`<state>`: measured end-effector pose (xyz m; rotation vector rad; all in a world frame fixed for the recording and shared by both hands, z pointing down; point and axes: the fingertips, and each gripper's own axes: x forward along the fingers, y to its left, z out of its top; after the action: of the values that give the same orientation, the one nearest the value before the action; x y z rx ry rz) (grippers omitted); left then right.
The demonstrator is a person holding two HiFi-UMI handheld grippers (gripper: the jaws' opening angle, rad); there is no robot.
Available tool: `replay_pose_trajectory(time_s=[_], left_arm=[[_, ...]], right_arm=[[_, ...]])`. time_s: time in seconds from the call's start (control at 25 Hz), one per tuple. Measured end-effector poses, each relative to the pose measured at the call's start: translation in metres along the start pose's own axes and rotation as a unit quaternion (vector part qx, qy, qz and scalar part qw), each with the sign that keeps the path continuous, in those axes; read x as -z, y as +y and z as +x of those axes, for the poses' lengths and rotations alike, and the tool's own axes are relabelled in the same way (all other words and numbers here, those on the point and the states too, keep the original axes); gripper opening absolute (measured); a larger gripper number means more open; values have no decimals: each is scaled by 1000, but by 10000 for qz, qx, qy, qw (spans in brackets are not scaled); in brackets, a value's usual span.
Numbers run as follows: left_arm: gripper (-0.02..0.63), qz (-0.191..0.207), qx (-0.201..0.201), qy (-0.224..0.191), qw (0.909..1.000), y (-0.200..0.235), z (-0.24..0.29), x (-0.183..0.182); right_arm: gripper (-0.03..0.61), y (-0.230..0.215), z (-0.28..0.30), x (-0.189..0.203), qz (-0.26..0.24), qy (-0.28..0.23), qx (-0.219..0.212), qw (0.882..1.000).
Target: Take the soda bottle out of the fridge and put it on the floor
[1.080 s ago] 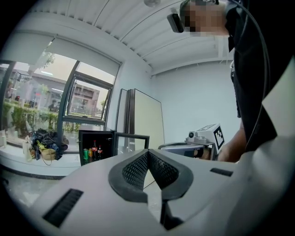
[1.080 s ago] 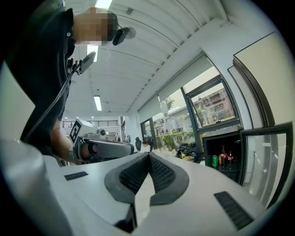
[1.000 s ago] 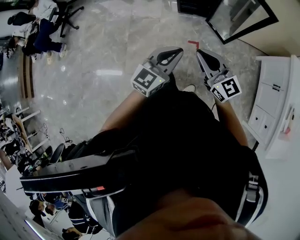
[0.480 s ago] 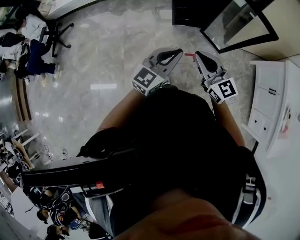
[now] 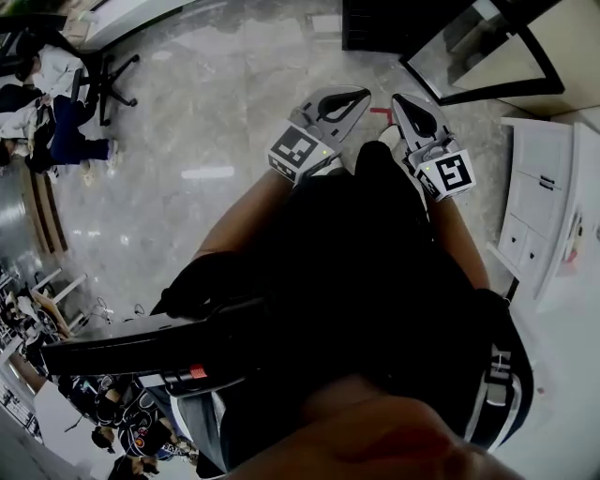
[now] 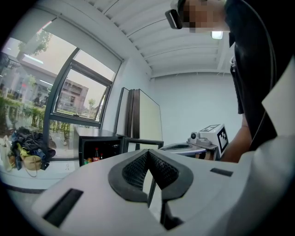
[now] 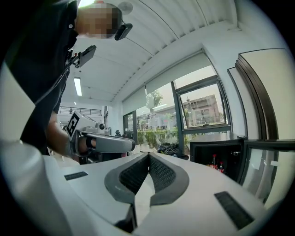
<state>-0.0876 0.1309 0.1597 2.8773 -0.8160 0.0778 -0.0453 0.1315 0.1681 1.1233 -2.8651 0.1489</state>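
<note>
Both tools are empty: the left gripper [image 5: 360,95] and the right gripper [image 5: 401,101] are held level in front of you, each with its jaws pressed together on nothing. Beyond them lies bare floor [image 5: 206,112], then the fridge [image 5: 375,23], its door [image 5: 483,47] swung open. The soda bottle [image 6: 96,155] stands inside, well apart from both tools. No task step is complete; you must reach in, grasp, withdraw and set down. Compared with the earlier frames, the fridge is nearer and fuller in view.
</note>
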Motion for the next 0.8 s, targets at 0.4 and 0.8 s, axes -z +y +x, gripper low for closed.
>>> replay_pose_trajectory(time_s=[0.4,0.8], left_arm=[[2,126,-472,-19,9988,67,93,-10],[2,130,-1179,30,9929,149,192,2]], right_arm=[[12,-107,45,6,-154,20,-234,9996],[14,-245,108,28,-69,150,-511,9986]])
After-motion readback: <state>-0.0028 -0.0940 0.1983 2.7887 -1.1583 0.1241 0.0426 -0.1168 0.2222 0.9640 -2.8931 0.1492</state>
